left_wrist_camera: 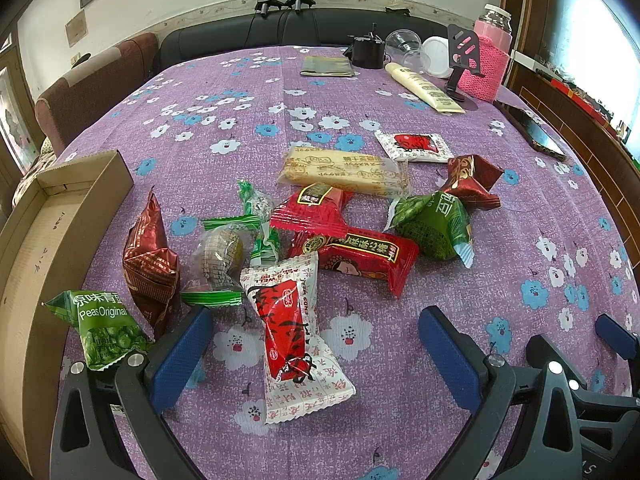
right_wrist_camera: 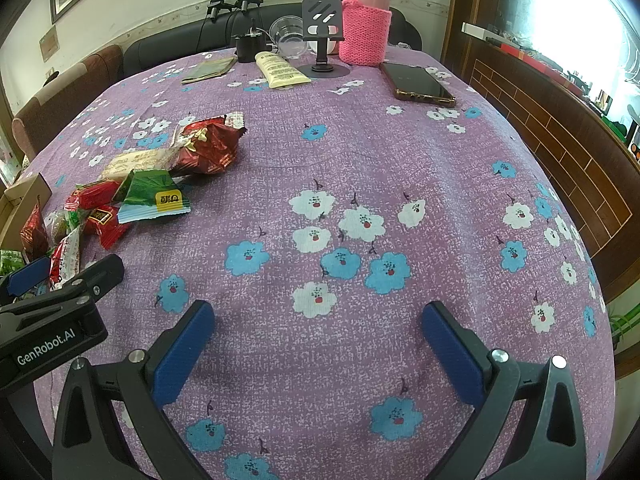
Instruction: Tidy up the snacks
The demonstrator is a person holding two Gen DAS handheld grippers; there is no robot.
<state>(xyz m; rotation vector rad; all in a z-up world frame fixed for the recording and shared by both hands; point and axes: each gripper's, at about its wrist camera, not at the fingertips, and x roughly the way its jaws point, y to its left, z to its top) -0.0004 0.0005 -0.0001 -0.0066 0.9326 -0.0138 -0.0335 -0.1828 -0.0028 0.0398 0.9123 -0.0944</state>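
Observation:
Several snack packets lie in a loose heap on the purple flowered tablecloth. In the left wrist view my left gripper point(left_wrist_camera: 316, 344) is open, its blue pads either side of a red-and-white packet point(left_wrist_camera: 296, 336). A green peas bag point(left_wrist_camera: 102, 330) and a dark red foil bag point(left_wrist_camera: 150, 268) lie by its left finger. Beyond are red bars point(left_wrist_camera: 356, 256), a green bag point(left_wrist_camera: 434, 226) and a yellow biscuit pack point(left_wrist_camera: 344, 170). An open cardboard box point(left_wrist_camera: 44, 240) stands at the left. My right gripper point(right_wrist_camera: 318, 340) is open over bare cloth; the heap point(right_wrist_camera: 152, 196) lies to its left.
At the table's far end stand a pink-sleeved flask point(right_wrist_camera: 366, 20), a black phone stand point(right_wrist_camera: 322, 36), a cream tube point(right_wrist_camera: 280, 70), plastic cups point(right_wrist_camera: 288, 38) and a flat packet point(right_wrist_camera: 208, 69). A phone point(right_wrist_camera: 418, 82) lies near the right edge. A sofa and chairs line the far side.

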